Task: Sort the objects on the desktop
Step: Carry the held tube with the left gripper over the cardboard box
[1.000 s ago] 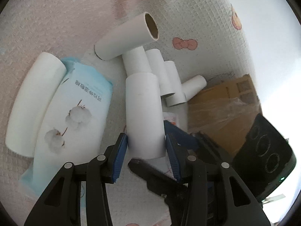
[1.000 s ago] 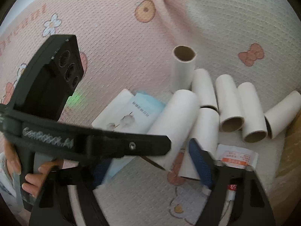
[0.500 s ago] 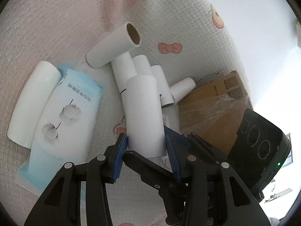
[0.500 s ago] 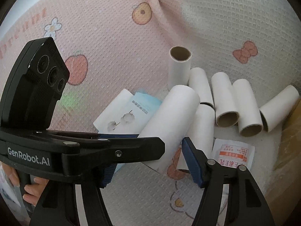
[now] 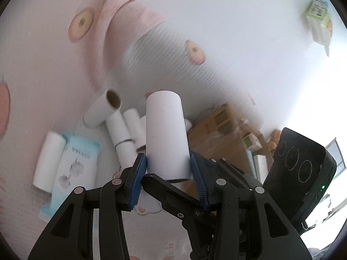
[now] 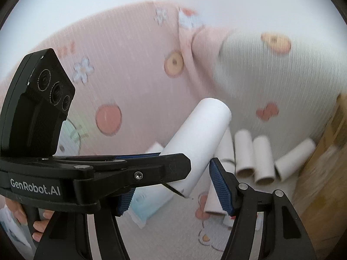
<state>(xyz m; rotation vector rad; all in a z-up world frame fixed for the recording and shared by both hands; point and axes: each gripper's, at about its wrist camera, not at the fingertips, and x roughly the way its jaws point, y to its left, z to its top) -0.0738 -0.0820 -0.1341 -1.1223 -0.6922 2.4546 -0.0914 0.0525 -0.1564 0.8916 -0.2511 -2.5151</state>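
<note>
A fat white paper roll (image 5: 164, 134) stands lifted above the patterned cloth (image 5: 43, 65), with my left gripper (image 5: 167, 155) shut on its lower part, blue pads pressed to both sides. In the right wrist view the same roll (image 6: 199, 138) slants up to the right, and the left gripper's black finger (image 6: 151, 169) crosses in front of it. My right gripper (image 6: 173, 186) straddles the roll's lower end. Its right pad stands a sliver off the roll; its left pad is hidden. One of its fingers (image 5: 164, 182) shows under the roll.
Several thinner cardboard tubes (image 6: 262, 160) lie side by side on the cloth, with a blue-and-white cotton pack (image 5: 76, 162) and another white roll (image 5: 46, 158) to their left. A brown cardboard box (image 5: 219, 138) sits at the right. A person's hand (image 6: 41, 223) holds the left gripper's handle.
Both grippers have risen together with the fat roll and tilted up. The tubes and the pack on the cloth now look smaller and lower in both views.
</note>
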